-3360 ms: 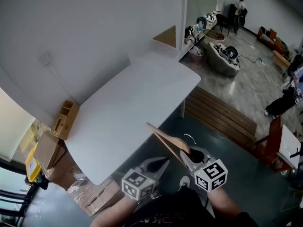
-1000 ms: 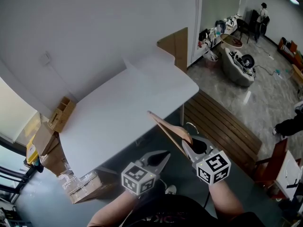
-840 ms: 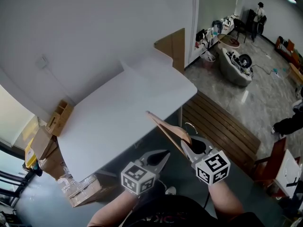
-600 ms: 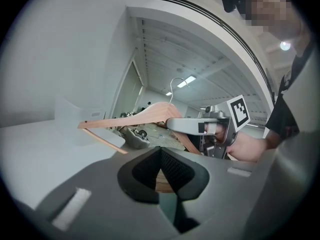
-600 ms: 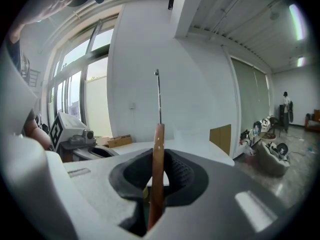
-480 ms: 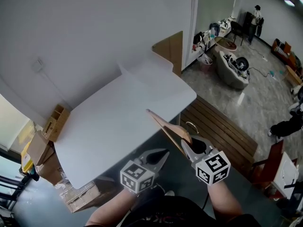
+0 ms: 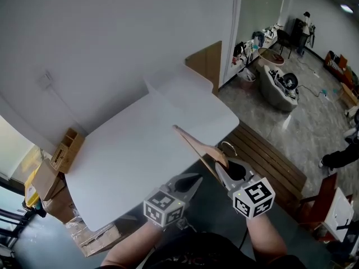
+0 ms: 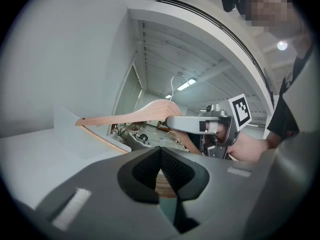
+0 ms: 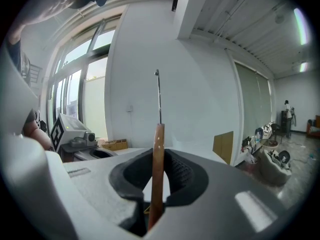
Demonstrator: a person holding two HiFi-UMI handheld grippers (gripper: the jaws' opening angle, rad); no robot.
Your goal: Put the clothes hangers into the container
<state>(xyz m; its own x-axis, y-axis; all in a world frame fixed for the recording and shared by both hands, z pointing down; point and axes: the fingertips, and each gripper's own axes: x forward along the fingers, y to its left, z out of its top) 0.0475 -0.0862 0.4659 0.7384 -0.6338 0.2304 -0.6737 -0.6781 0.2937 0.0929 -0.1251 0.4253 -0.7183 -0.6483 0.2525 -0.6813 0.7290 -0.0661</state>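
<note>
- Here, lower centre, the right gripper (image 7: 223, 170) clamps a wooden hanger (image 7: 193, 144); the left gripper (image 7: 193, 180) is closed and empty.
- Best to hold the hanger level over the table (image 7: 129, 150).

no legible text, only coded squares on left tool (image 7: 192, 179) and right tool (image 7: 225, 170)

We see open lab or workshop hall: bare white table (image 7: 140, 144), cardboard boxes (image 7: 50, 186), gear clutter (image 7: 277, 80) on polished floor (image 7: 303, 122), ceiling strip lights (image 9: 299, 26).
</note>
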